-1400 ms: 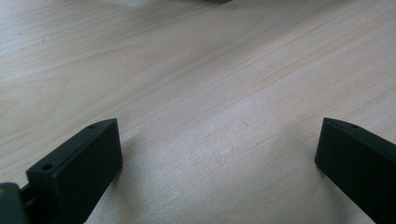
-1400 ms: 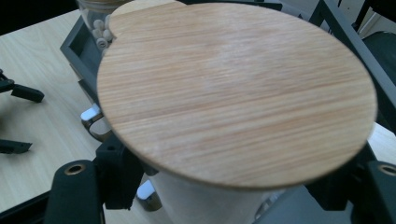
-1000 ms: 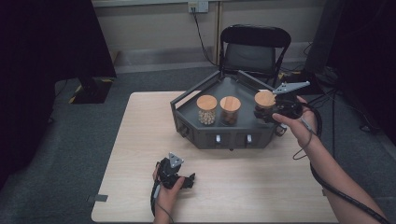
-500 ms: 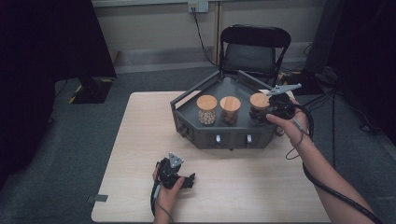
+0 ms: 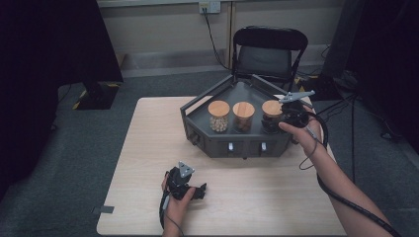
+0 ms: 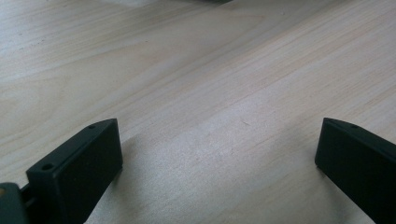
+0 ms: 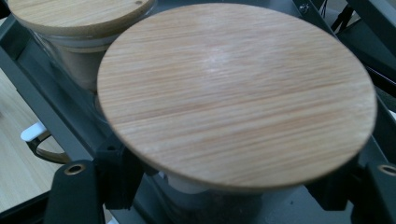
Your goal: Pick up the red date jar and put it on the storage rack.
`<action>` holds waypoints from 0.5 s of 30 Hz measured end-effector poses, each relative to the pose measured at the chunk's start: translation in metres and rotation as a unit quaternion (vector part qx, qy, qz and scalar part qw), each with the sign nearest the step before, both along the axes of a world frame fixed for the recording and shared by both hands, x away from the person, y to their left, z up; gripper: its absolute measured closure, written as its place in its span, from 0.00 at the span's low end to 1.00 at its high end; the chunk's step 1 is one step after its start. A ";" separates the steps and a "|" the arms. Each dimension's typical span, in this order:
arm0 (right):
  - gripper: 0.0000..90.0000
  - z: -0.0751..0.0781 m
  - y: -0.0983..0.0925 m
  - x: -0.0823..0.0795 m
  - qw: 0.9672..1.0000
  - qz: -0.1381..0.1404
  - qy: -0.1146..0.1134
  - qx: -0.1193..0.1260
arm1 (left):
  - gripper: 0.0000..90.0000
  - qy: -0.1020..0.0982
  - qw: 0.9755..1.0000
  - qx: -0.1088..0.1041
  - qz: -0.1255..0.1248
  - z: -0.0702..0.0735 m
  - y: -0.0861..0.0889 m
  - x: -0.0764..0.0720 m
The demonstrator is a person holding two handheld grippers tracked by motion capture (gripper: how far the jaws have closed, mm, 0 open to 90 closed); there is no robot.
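Pale wood table in the high view, w/ a dark grey angular tray toward its far right. Three glass jars w/ bamboo lids stand in a row in the tray: left jar w/ pale round contents, middle jar w/ darker fill, right jar nearest the tray's right wall. Right gripper sits at the tray's right side, up against the right jar, grey plate on top, cable looping off the hand. Left gripper lies on the table well in front of the tray, held in the left hand. Black folding chair behind the tray, beyond the table.

Left gripper view: both black jaws spread wide, bare wood grain btwn them, nothing held; tips look low over or on the table, can't tell which.

Right gripper view: round bamboo lid of the right jar sits just above and btwn the jaws, which flank the glass body below the lid, one each side. Contact w/ the glass can't be told, so grip state unclear. Middle jar's lid shows beyond, upper left; white latch tab on the tray front at left.
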State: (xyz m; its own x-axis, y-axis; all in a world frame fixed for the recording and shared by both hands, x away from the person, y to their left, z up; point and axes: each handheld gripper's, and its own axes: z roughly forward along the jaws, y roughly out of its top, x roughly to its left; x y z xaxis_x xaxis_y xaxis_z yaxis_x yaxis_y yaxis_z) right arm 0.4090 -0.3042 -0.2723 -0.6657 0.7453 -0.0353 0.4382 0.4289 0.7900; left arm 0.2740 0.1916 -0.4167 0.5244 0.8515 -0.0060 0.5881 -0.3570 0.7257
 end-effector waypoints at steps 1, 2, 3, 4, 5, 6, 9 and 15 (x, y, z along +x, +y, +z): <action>0.29 -0.001 0.000 0.000 1.000 0.000 0.000 0.001 | 0.00 0.000 1.000 0.000 0.000 0.000 0.000 0.000; 0.29 -0.002 0.000 0.000 1.000 -0.001 0.000 0.002 | 0.00 0.000 1.000 0.000 0.000 0.000 0.000 0.000; 0.29 -0.003 0.000 0.001 1.000 -0.001 0.001 0.003 | 0.00 0.000 1.000 0.000 0.000 0.000 0.000 0.000; 0.29 -0.003 0.001 0.001 1.000 -0.001 0.003 0.004 | 0.00 0.000 1.000 0.000 0.000 0.000 0.000 0.000; 0.29 -0.004 0.001 0.001 1.000 -0.001 0.002 0.004 | 0.00 0.000 1.000 0.000 0.000 0.000 0.000 0.000; 0.29 -0.005 0.000 0.001 1.000 -0.001 0.002 0.006 | 0.00 0.000 1.000 0.000 0.000 0.000 0.000 0.000; 0.29 -0.008 -0.002 0.000 1.000 -0.005 0.002 0.014 | 0.00 0.000 1.000 0.000 0.000 0.000 0.000 0.000; 0.29 -0.010 -0.002 -0.001 1.000 -0.009 0.000 0.018 | 0.00 0.000 1.000 0.000 0.000 0.000 0.000 0.000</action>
State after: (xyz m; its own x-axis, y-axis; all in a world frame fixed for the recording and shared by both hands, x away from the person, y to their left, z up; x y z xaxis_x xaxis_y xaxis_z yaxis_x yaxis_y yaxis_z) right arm 0.4080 -0.3064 -0.2823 -0.6529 0.7574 -0.0078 0.4450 0.3920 0.8052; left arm 0.2740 0.1916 -0.4167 0.5242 0.8516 -0.0060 0.5881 -0.3568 0.7258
